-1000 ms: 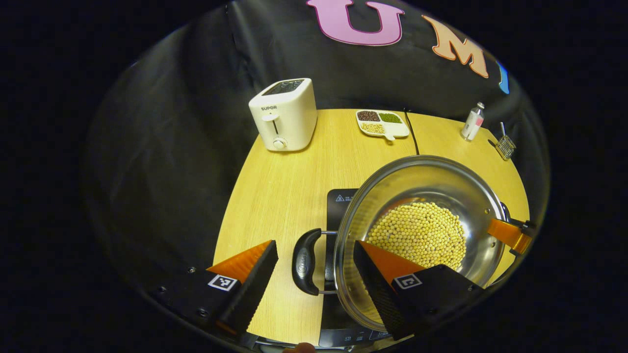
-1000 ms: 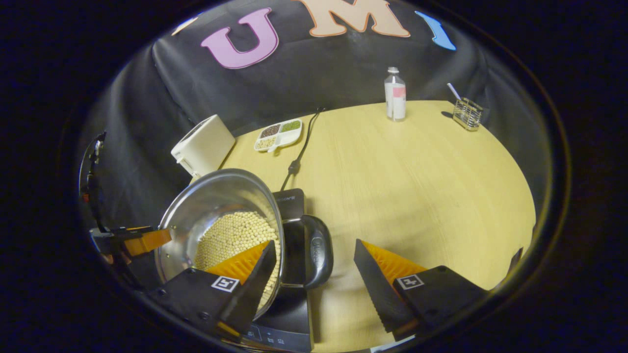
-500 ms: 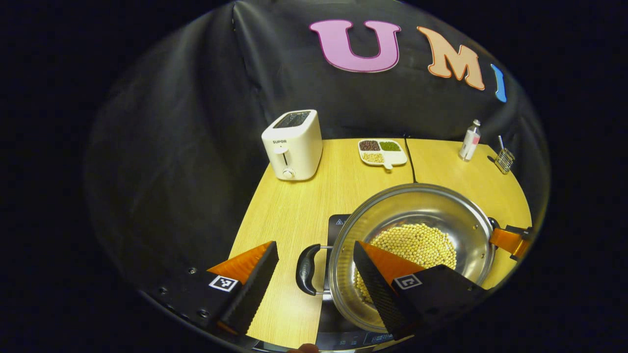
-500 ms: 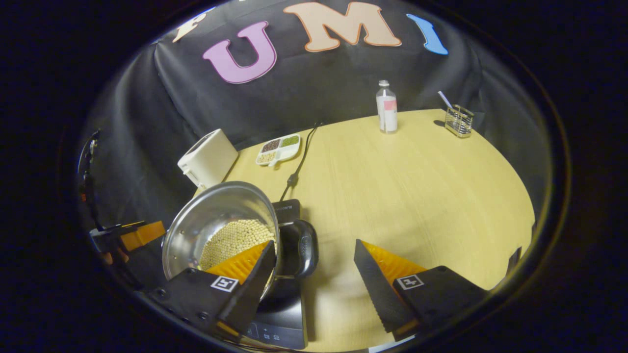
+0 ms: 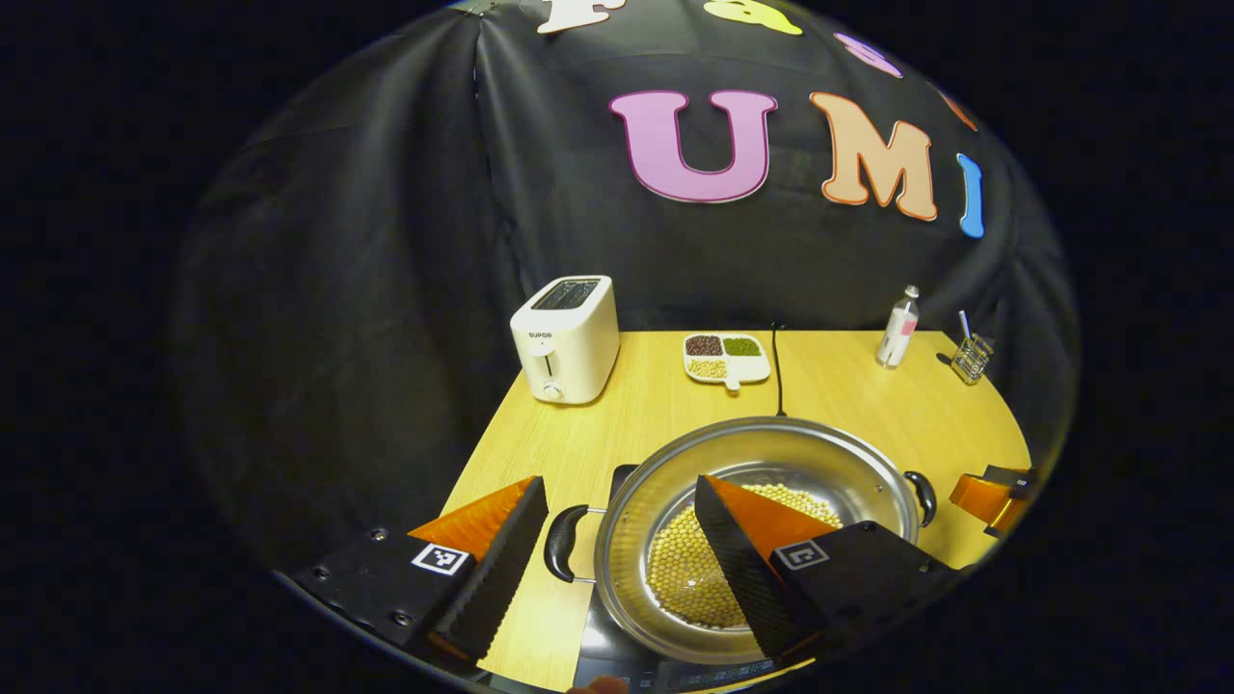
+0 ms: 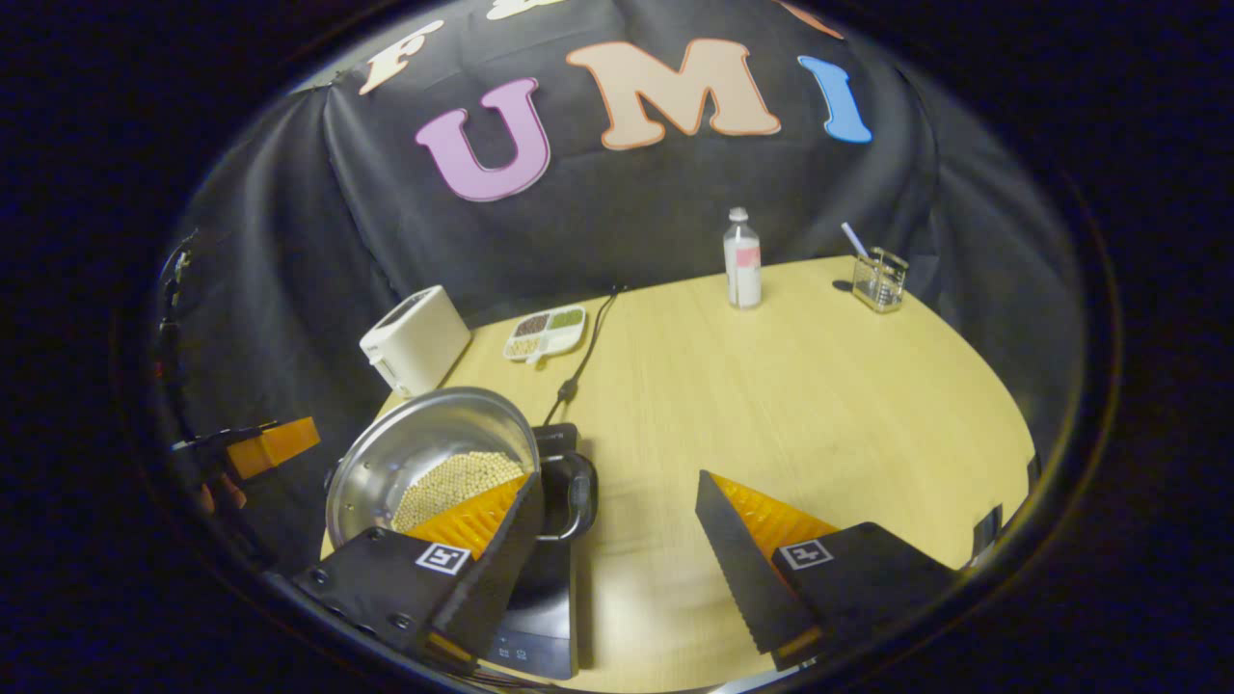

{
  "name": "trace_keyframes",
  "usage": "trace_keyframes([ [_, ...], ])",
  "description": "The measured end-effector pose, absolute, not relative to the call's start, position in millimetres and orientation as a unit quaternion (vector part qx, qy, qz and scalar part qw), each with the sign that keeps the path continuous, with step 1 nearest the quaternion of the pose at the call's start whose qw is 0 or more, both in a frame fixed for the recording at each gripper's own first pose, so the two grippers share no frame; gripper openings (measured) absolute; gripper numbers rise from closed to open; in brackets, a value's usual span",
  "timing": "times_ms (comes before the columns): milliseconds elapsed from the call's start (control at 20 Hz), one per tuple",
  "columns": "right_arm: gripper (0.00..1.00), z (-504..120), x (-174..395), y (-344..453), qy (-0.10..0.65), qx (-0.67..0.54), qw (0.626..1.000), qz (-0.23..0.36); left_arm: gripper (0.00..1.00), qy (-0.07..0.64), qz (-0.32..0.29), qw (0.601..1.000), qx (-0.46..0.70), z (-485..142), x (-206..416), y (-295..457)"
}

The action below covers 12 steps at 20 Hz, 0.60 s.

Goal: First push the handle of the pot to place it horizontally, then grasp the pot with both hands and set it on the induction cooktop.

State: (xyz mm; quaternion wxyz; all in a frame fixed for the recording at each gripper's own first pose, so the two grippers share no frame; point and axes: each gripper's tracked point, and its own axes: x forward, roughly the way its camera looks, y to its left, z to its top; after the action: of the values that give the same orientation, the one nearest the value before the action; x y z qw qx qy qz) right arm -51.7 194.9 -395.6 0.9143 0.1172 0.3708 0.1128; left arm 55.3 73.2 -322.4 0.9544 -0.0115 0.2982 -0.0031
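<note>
One steel pot [image 5: 771, 463] of soybeans sat on one induction cooktop [image 6: 540, 617] at lower frame, both the left gripper [image 5: 617, 569] and the right gripper [image 6: 617, 569] spread wide, holding nothing.

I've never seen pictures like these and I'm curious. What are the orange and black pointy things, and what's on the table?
Those are grabbing tools a person holds, one per hand. Each carries a camera looking along its two fingers. The left gripper view shows the left gripper, open; the right gripper view shows the right gripper, open too. Neither holds anything. On the round wooden table a shiny steel pot of yellow beans sits on a flat black induction cooktop. Farther back stand a white toaster, a white dish of sorted beans, a small clear bottle and a wire holder.
</note>
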Motion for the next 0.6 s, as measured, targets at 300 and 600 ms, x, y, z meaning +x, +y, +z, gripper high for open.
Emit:
trace_keyframes([
  [300,0.93,-320.0,-18.7,157.8,0.26,0.063,0.957,0.11,0.99,0.236,0.017,0.971,-0.032,-266.4,62.0,57.5],
  [600,0.99,-221.1,21.8,86.8,0.136,0.036,0.987,0.082,0.99,0.156,0.043,0.986,-0.037,-183.9,67.8,28.6],
])
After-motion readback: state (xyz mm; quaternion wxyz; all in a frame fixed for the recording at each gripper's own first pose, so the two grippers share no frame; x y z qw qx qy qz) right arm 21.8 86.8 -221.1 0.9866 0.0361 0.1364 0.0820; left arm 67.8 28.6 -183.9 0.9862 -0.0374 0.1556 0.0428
